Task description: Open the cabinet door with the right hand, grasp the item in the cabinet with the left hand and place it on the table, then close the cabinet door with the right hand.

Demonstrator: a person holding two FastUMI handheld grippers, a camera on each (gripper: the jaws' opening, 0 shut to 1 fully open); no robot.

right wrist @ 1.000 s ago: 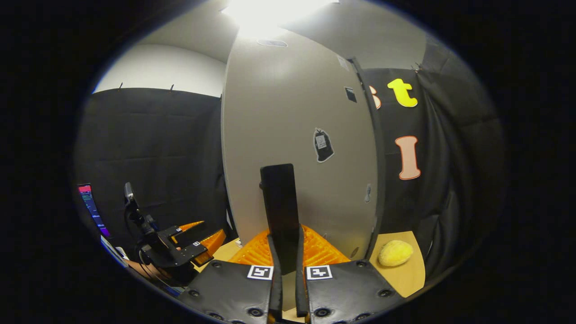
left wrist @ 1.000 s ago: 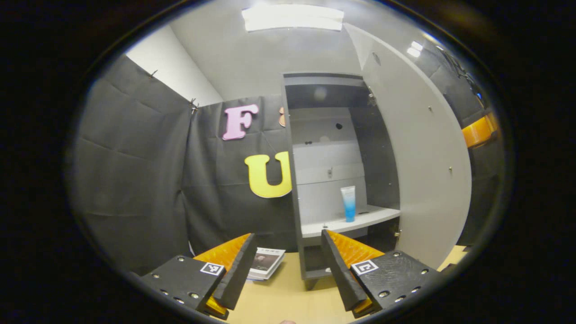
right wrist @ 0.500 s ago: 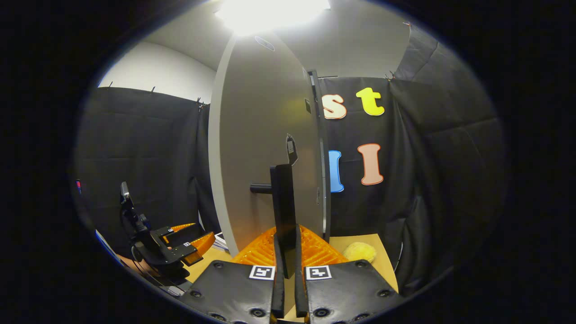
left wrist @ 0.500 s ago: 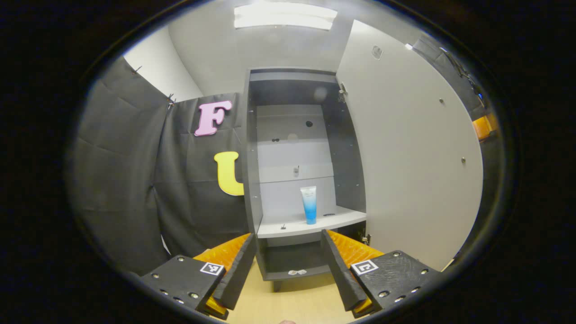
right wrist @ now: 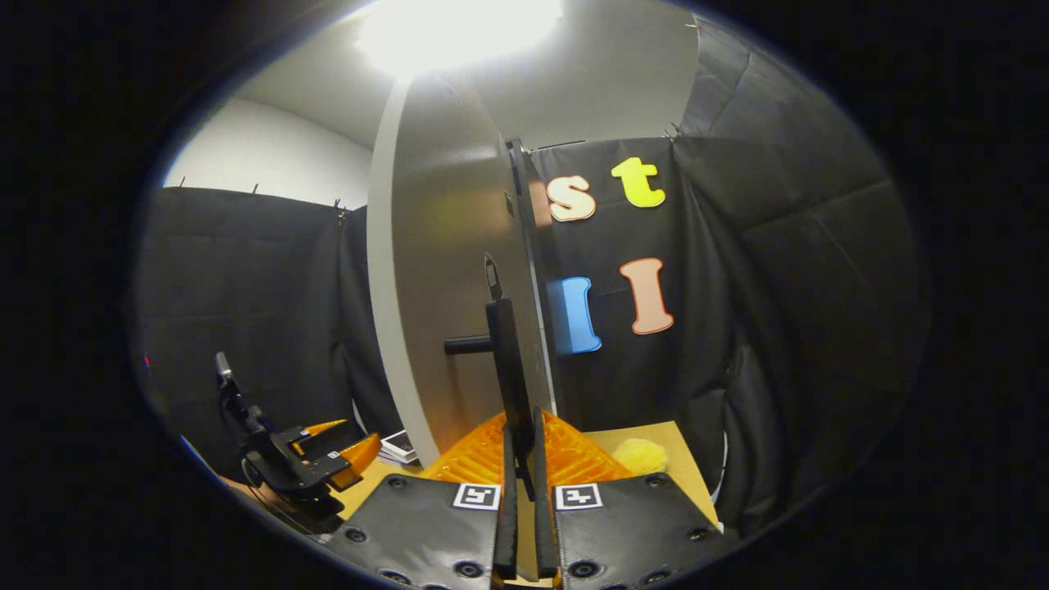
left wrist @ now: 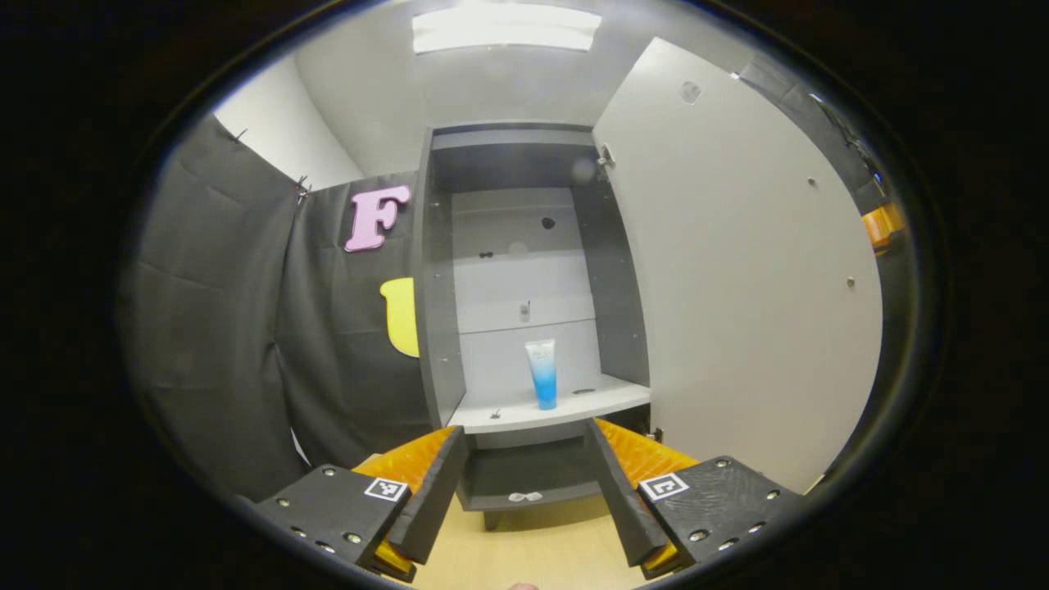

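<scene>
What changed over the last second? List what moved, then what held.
The cabinet door swung wider open, pulled by the right gripper clamped on its handle. The left gripper lined up squarely with the cabinet opening. Unchanged: the tube stands upright on the shelf, and the left gripper is open and empty.

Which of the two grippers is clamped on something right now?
The right gripper: both fingers press on the dark door handle. The left gripper is spread wide, aimed at the blue tube on the cabinet shelf.

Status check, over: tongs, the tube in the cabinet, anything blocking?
Right tongs clamped on door handle, door open. Left tongs open, short of shelf. Tube upright, untouched. Path clear.
</scene>
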